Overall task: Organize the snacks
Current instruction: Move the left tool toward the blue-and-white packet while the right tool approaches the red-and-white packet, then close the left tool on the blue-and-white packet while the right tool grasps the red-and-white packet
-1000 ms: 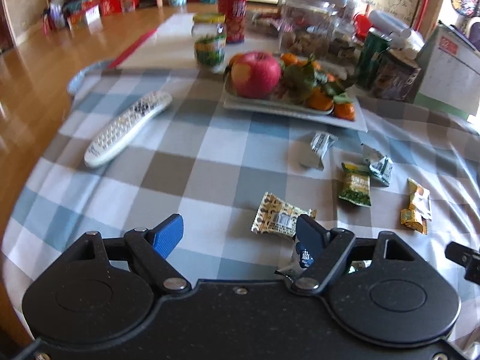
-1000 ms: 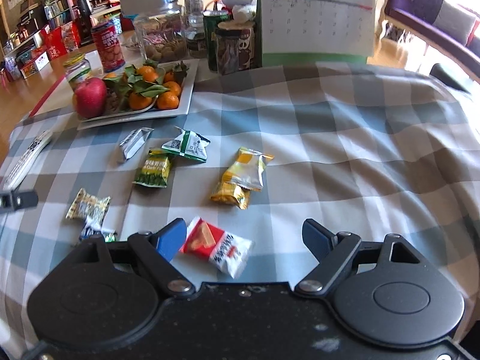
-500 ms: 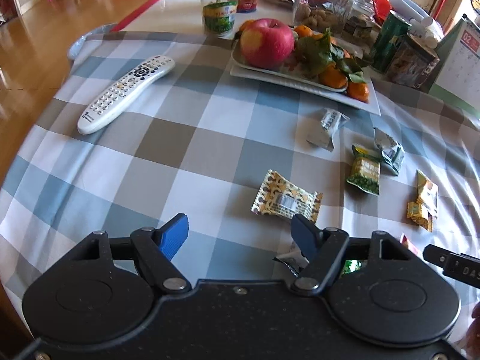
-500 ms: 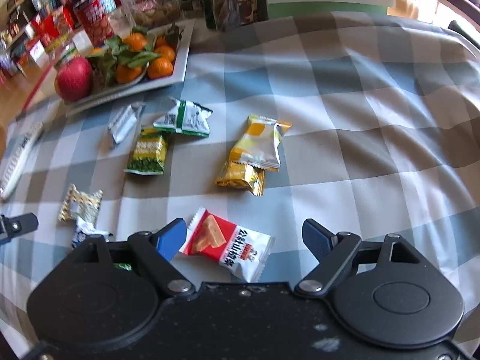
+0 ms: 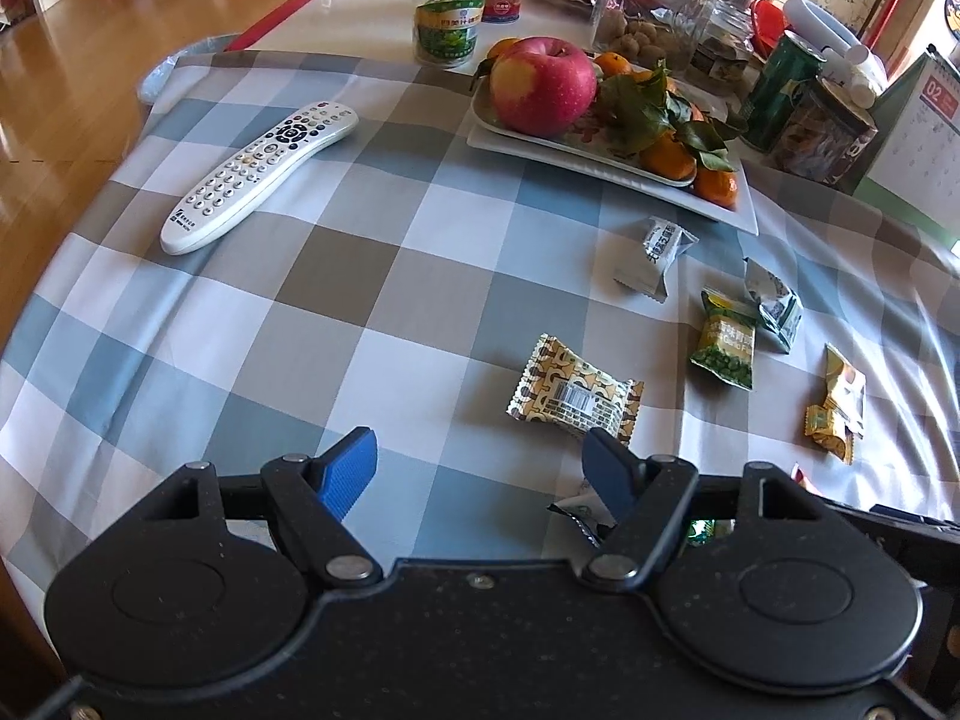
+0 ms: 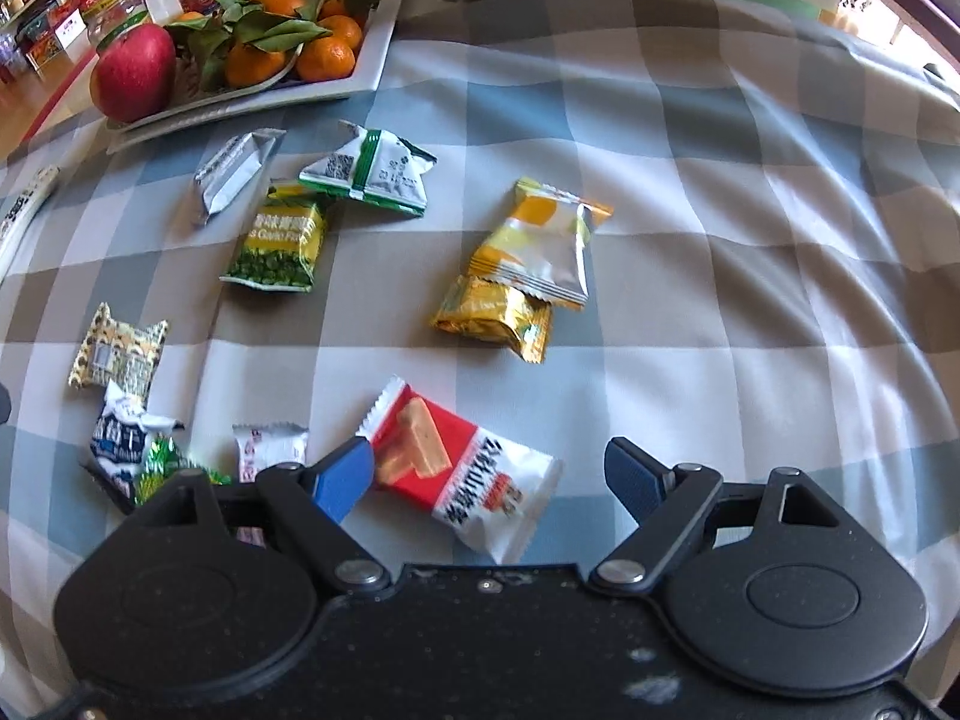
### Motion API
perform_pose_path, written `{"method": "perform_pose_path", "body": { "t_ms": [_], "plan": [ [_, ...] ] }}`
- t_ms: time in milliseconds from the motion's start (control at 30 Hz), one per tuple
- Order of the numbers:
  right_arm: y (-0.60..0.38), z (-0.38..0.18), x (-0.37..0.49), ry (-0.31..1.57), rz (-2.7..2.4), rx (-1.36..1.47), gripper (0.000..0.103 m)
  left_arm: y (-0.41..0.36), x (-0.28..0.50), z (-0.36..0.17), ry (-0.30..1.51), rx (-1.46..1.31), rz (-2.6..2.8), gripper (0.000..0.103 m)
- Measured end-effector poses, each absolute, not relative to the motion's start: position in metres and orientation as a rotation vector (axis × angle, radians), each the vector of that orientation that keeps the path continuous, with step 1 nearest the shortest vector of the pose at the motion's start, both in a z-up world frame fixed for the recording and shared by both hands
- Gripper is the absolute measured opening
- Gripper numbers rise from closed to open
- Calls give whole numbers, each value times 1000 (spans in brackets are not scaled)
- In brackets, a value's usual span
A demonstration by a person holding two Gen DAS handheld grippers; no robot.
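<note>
With both jaws spread wide and empty, the right gripper (image 6: 489, 474) hangs over the red-and-white snack packet (image 6: 459, 468) lying flat between its fingers, so it should settle lower and close across the packet's narrow middle, while the left gripper (image 5: 480, 465) waits wide open beside the gold-patterned packet (image 5: 573, 396).

snacks (image 6: 462, 468): small sealed packets | lying flat | scattered on checked cloth (image 6: 720, 240)
</note>
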State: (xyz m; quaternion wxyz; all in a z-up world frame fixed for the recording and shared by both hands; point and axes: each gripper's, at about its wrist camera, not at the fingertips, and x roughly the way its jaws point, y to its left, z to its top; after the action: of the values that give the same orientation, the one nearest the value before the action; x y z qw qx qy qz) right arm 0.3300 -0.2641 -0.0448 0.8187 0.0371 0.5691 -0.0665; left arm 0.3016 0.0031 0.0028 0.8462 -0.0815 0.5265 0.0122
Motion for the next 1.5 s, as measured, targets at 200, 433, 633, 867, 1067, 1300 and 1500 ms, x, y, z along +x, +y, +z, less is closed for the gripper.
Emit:
{"method": "perform_pose_path", "body": {
  "t_ms": [200, 433, 633, 867, 1067, 1300, 1500],
  "plan": [
    [-265, -48, 339, 1199, -154, 114, 88, 7, 302, 3, 1119, -194, 21, 75],
    [-276, -58, 342, 1242, -175, 149, 88, 5, 301, 1, 1126, -188, 17, 75],
    [-285, -59, 343, 1300, -120, 264, 92, 4, 302, -1, 1131, -184, 25, 75],
    [-296, -54, 343, 1276, -22, 551, 90, 3, 302, -3, 1144, -183, 24, 75],
    [-302, -45, 347, 1173, -115, 561, 88, -2, 301, -6, 1157, -181, -13, 75],
    [-273, -52, 354, 1133, -182, 303, 84, -16, 302, -20, 1214, -190, -84, 75],
    [-261, -64, 355, 1148, -251, 189, 82, -28, 300, -26, 1200, -181, -159, 75]
  ]
}}
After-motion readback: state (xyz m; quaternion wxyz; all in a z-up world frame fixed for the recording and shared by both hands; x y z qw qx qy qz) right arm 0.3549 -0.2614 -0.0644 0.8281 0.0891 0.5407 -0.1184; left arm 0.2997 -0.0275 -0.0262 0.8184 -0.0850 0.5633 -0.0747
